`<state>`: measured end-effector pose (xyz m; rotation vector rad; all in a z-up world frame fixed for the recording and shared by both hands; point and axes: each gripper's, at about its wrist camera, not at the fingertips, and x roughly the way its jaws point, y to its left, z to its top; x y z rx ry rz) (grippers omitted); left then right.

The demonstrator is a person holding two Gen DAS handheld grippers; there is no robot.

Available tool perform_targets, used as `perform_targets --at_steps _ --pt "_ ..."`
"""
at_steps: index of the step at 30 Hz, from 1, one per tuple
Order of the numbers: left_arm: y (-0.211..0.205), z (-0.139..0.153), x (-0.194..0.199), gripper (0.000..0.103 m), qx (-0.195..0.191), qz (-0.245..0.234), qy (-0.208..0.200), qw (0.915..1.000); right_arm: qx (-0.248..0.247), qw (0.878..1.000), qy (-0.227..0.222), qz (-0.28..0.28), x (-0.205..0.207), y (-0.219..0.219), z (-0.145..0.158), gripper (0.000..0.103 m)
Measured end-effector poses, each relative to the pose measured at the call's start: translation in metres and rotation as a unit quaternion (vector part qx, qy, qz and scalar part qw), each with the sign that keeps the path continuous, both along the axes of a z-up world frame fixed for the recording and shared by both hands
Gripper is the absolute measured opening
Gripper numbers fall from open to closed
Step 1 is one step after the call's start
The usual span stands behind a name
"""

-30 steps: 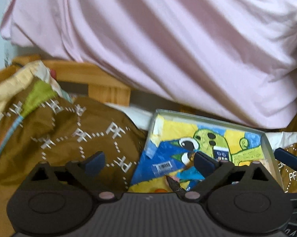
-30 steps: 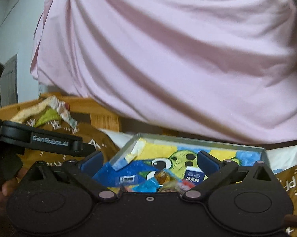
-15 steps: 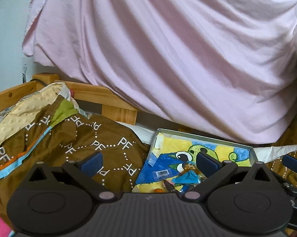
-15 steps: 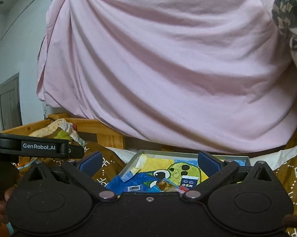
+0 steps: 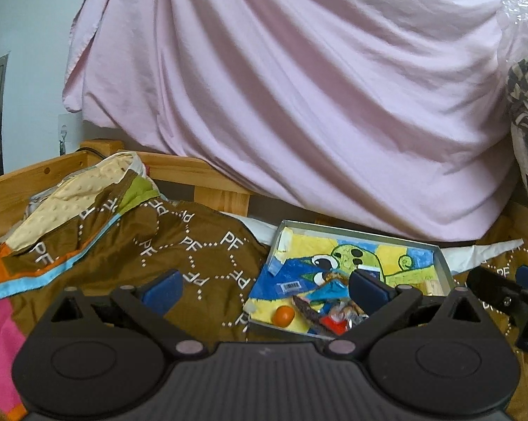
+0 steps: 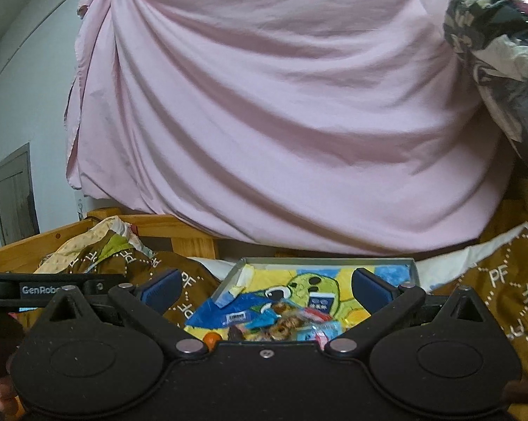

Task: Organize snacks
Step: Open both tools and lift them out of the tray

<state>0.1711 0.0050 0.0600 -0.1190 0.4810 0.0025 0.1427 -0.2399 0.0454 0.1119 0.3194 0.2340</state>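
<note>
Task looks near done, judging by the layout: the small wrapped snacks (image 6: 292, 319) all sit bunched in the shallow grey tray with a yellow-and-blue cartoon lining (image 5: 442, 263), which lies on the bed. In the left wrist view the pile is at the tray's 6 o'clock end: a small orange round sweet (image 5: 285, 315), a dark brown bar (image 5: 306, 310), red and silver wrappers beside them, touching or overlapping. A blue packet with a white barcode label (image 5: 292, 285) lies at abt 9 o'clock of the pile, and a small dark-blue carton (image 6: 320, 303) at 12 in the right wrist view. No loose snack visible outside the tray. What's left, prob: straightening inside the tray, if anything.

Left gripper (image 5: 264, 289): jaws spread wide, nothing btwn them, hanging apart from the tray. Right gripper (image 6: 264, 286): likewise released and empty, w/ the tray framed btwn its fingers.

Around: brown quilt printed with white "PF" letters (image 5: 194, 256) bunched at 9 o'clock, touching the tray's edge; could slump over it. Big pink draped sheet (image 5: 299, 105) at 12, wooden bed frame (image 5: 201, 172) below it. Clear bag of patterned fabric (image 6: 502, 35) at 2 o'clock. Nothing blocks the tray from above.
</note>
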Motion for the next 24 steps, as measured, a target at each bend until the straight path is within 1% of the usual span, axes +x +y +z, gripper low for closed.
perform_targets --at_steps 7,12,24 --pt "0.001 -0.003 -0.029 0.103 0.005 0.001 -0.001 1.0 -0.002 1.0 0.006 -0.008 -0.026 -0.006 -0.001 0.102" --pt "0.002 -0.007 -0.048 0.103 0.012 0.0 0.002 0.9999 0.004 1.0 0.021 -0.007 -0.04 -0.008 -0.008 0.102" --pt "0.011 -0.024 -0.085 0.103 0.013 0.008 0.009 0.9998 -0.027 0.999 0.043 -0.004 -0.079 0.003 -0.025 0.102"
